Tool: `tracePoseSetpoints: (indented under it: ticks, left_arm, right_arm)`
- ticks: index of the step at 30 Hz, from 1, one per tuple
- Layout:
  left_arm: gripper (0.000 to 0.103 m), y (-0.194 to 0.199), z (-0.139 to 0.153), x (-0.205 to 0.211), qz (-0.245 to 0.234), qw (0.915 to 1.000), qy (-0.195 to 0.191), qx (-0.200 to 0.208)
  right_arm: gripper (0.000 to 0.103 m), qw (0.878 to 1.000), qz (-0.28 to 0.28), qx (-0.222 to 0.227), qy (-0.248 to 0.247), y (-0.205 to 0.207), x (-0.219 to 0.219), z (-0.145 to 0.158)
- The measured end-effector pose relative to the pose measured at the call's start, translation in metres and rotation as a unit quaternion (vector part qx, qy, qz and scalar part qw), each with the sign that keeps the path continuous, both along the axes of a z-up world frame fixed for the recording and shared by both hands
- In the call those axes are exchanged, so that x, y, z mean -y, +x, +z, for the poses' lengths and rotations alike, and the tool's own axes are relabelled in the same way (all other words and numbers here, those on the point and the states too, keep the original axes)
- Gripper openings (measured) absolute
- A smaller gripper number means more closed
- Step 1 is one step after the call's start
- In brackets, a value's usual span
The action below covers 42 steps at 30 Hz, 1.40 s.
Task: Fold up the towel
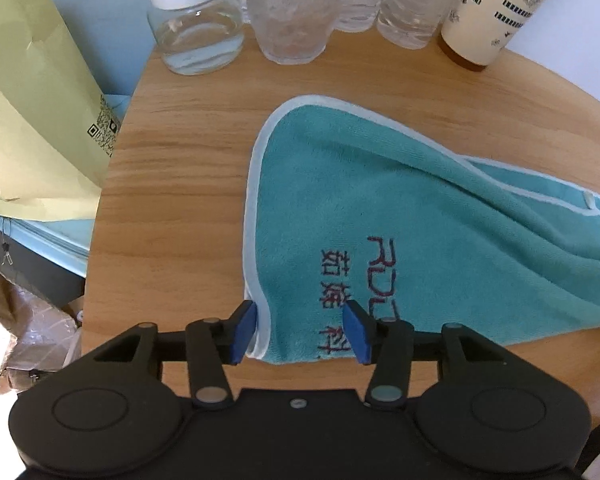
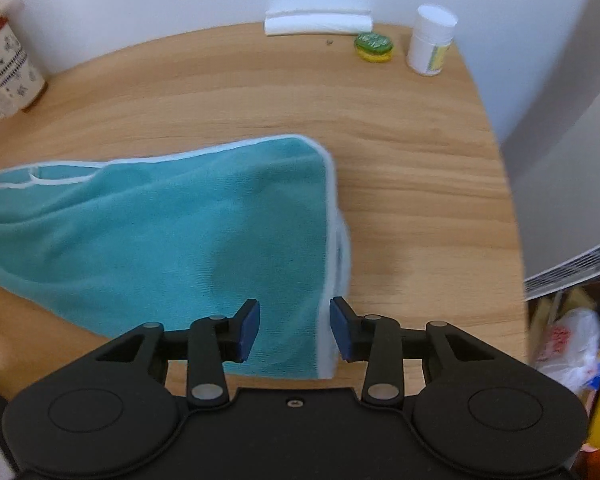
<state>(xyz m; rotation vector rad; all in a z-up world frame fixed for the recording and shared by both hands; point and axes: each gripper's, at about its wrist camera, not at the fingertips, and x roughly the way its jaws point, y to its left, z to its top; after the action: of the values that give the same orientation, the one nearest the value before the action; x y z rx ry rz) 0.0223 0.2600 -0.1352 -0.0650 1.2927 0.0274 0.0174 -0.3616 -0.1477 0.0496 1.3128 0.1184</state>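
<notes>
A teal towel (image 1: 400,220) with a pale blue border and dark red lettering lies doubled over on the round wooden table (image 1: 188,152). My left gripper (image 1: 300,328) is open, its blue pads either side of the towel's near left corner. In the right wrist view the same towel (image 2: 160,232) shows its right edge. My right gripper (image 2: 294,328) is open and straddles the towel's near right corner. Whether the pads touch the cloth I cannot tell.
At the table's back stand a glass jar with a white lid (image 1: 192,16), a clear glass (image 1: 294,12), plastic bottles (image 1: 412,4) and a printed paper cup (image 1: 496,12). A yellow sheet (image 1: 28,112) hangs off left. A white bottle (image 2: 430,42), a green-yellow tin (image 2: 374,47) and folded tissue (image 2: 318,20) sit far right.
</notes>
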Motion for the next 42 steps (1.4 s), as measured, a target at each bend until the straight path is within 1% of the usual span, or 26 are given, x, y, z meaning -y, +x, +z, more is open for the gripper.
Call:
tracePoseSetpoints:
  ticks: [1,2,3,4,5,7,8,11,14,16,17,18,19,20,21,23,26,28,29,31,32,34,36,39,42]
  left_arm:
    - [0.041,0.001,0.000,0.000,0.001,1.0000,-0.001,0.001]
    - [0.028,0.001,0.000,0.000,0.000,1.0000,-0.002,0.003]
    - [0.021,0.000,0.001,0.001,-0.004,1.0000,-0.004,0.006]
    - [0.021,0.000,0.002,0.001,-0.007,0.9999,-0.002,0.008]
    - [0.021,-0.001,0.003,0.002,-0.009,0.9999,0.002,0.009]
    - [0.021,-0.001,0.002,0.002,-0.009,0.9999,0.004,0.005]
    - [0.022,-0.002,0.002,0.002,-0.008,1.0000,0.001,0.005]
    - [0.022,-0.002,0.004,0.000,-0.003,1.0000,-0.003,0.005]
    - [0.022,-0.002,0.004,-0.003,0.001,1.0000,-0.004,0.001]
    - [0.024,-0.002,0.004,-0.003,0.001,1.0000,-0.007,-0.001]
    - [0.024,-0.002,0.004,-0.004,0.001,1.0000,-0.010,-0.001]
    - [0.024,-0.002,0.004,-0.004,0.001,0.9999,-0.012,-0.001]
    - [0.024,-0.002,0.003,-0.004,0.001,0.9999,-0.014,-0.001]
    - [0.024,-0.002,0.003,-0.004,0.001,0.9999,-0.014,-0.001]
    - [0.024,-0.002,0.003,-0.003,-0.001,0.9999,-0.015,-0.001]
    - [0.024,-0.003,0.003,-0.002,-0.002,0.9999,-0.014,0.001]
    - [0.023,-0.003,0.001,-0.001,0.000,0.9999,-0.013,0.001]
    - [0.022,-0.003,0.000,0.000,0.000,0.9999,-0.013,0.002]
    - [0.020,-0.003,0.000,0.000,-0.002,0.9999,-0.014,0.004]
    - [0.017,-0.003,0.001,0.002,-0.003,0.9999,-0.008,0.006]
    - [0.013,-0.003,0.002,0.003,-0.003,1.0000,-0.003,0.009]
    - [0.009,-0.004,0.005,0.002,0.001,0.9999,0.000,0.015]
    - [0.004,-0.007,0.007,-0.001,0.007,0.9998,-0.011,0.017]
    - [0.003,-0.012,0.010,-0.005,0.016,0.9993,-0.026,0.020]
    - [0.003,-0.018,0.009,-0.008,0.019,0.9994,-0.020,0.023]
  right_arm:
    - [0.036,1.000,0.003,-0.008,0.003,0.002,0.000,-0.002]
    - [0.029,1.000,0.005,-0.012,0.003,0.003,0.000,-0.004]
    - [0.016,1.000,0.003,-0.018,0.003,0.004,0.000,-0.005]
    - [0.011,1.000,0.002,-0.025,0.009,0.004,0.000,-0.007]
    - [0.009,0.999,0.002,-0.028,0.014,0.004,0.001,-0.008]
    - [0.009,1.000,0.002,-0.028,0.006,0.001,0.000,-0.007]
    - [0.010,1.000,-0.004,-0.027,0.000,-0.001,0.002,-0.007]
    - [0.011,0.999,-0.027,-0.024,0.014,-0.005,0.009,-0.009]
    - [0.012,0.999,-0.042,-0.018,0.007,-0.006,0.013,-0.012]
    - [0.012,0.999,-0.049,-0.014,0.012,-0.005,0.016,-0.012]
    - [0.013,0.998,-0.051,-0.013,0.017,-0.004,0.017,-0.011]
    - [0.020,0.998,-0.053,-0.011,0.024,-0.003,0.018,-0.011]
    - [0.025,0.998,-0.053,-0.013,0.029,-0.002,0.019,-0.012]
    - [0.032,0.998,-0.051,-0.018,0.033,-0.001,0.020,-0.013]
    - [0.034,0.998,-0.048,-0.022,0.036,-0.001,0.020,-0.014]
    - [0.034,0.998,-0.045,-0.027,0.044,-0.002,0.020,-0.016]
    - [0.032,0.996,-0.056,-0.021,0.066,-0.003,0.022,-0.019]
    - [0.027,0.996,-0.049,-0.028,0.065,-0.002,0.020,-0.023]
    - [0.023,0.997,-0.041,-0.031,0.055,-0.001,0.018,-0.024]
    - [0.008,0.997,-0.035,-0.032,0.056,0.001,0.017,-0.026]
    - [0.008,0.997,-0.035,-0.031,0.058,0.001,0.017,-0.026]
    - [0.007,0.997,-0.033,-0.030,0.057,0.001,0.017,-0.025]
    - [0.006,0.998,-0.031,-0.026,0.054,-0.002,0.016,-0.023]
    - [0.006,0.997,-0.044,-0.006,0.067,-0.011,0.023,-0.008]
    - [0.006,0.995,-0.061,0.001,0.078,-0.024,0.032,0.000]
